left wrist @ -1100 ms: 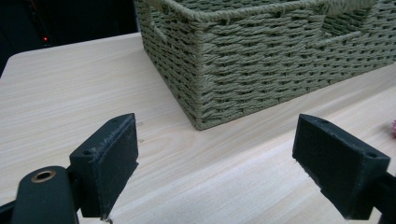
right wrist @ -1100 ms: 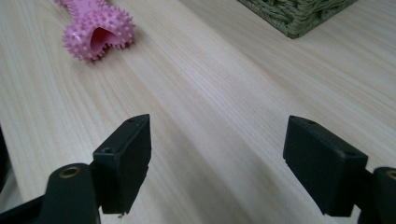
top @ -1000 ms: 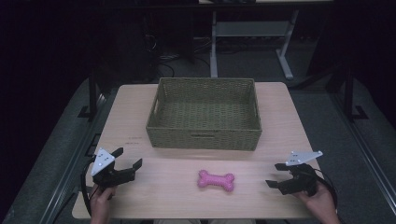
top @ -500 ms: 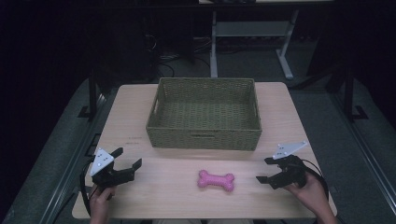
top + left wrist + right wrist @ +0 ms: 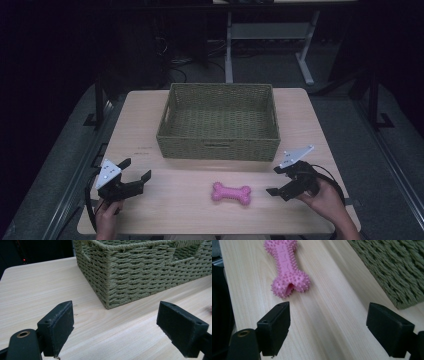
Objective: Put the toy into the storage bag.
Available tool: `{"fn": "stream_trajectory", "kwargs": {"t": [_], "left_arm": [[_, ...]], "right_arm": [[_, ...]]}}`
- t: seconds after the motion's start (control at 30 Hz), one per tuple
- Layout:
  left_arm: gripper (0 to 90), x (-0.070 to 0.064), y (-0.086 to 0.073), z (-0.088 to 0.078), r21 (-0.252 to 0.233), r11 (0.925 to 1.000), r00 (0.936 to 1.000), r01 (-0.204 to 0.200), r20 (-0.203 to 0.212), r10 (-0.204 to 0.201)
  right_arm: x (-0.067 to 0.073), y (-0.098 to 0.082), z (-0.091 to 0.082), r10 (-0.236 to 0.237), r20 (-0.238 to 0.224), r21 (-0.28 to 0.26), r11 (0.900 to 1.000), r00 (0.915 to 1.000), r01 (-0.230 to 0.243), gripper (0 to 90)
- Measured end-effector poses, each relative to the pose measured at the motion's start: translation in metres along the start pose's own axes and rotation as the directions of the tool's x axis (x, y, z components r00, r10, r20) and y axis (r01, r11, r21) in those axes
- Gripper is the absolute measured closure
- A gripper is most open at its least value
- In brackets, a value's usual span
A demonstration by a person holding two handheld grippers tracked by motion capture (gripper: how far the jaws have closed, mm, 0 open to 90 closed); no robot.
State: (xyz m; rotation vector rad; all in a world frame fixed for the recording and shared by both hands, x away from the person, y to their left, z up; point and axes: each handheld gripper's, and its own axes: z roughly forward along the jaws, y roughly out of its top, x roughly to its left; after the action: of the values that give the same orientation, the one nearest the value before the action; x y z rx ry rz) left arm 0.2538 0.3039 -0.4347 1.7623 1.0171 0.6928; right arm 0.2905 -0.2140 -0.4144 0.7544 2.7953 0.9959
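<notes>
Beside the pink bone toy point(image 5: 231, 193), right gripper point(image 5: 276, 181) wide open.

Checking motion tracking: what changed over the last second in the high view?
The right gripper moved in toward the pink bone toy and its fingers have just been opening wider; nothing is between them, and the toy lies just ahead in the right gripper view. Nothing was taken or let go. The left gripper, toy and woven basket stayed put.

Pink bone toy point(image 5: 286, 267) far end cut off; basket point(image 5: 140, 272) perhaps half cropped.
</notes>
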Motion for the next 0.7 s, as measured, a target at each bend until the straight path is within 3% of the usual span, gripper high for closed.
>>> {"fn": "stream_trajectory", "kwargs": {"t": [0.4, 0.7], "left_arm": [[13.8, 0.000, 0.000, -0.001, -0.003, 1.0000, 1.0000, -0.001, -0.001, 0.001], [13.8, 0.000, 0.000, -0.001, -0.005, 1.0000, 0.9999, -0.001, -0.011, 0.001]], "right_arm": [[0.013, 0.020, 0.007, -0.058, -0.028, 0.023, 0.998, 0.9979, 0.059, 18.3], [0.020, 0.038, 0.016, -0.115, -0.067, 0.042, 0.992, 0.9911, 0.118, 18.3]]}}
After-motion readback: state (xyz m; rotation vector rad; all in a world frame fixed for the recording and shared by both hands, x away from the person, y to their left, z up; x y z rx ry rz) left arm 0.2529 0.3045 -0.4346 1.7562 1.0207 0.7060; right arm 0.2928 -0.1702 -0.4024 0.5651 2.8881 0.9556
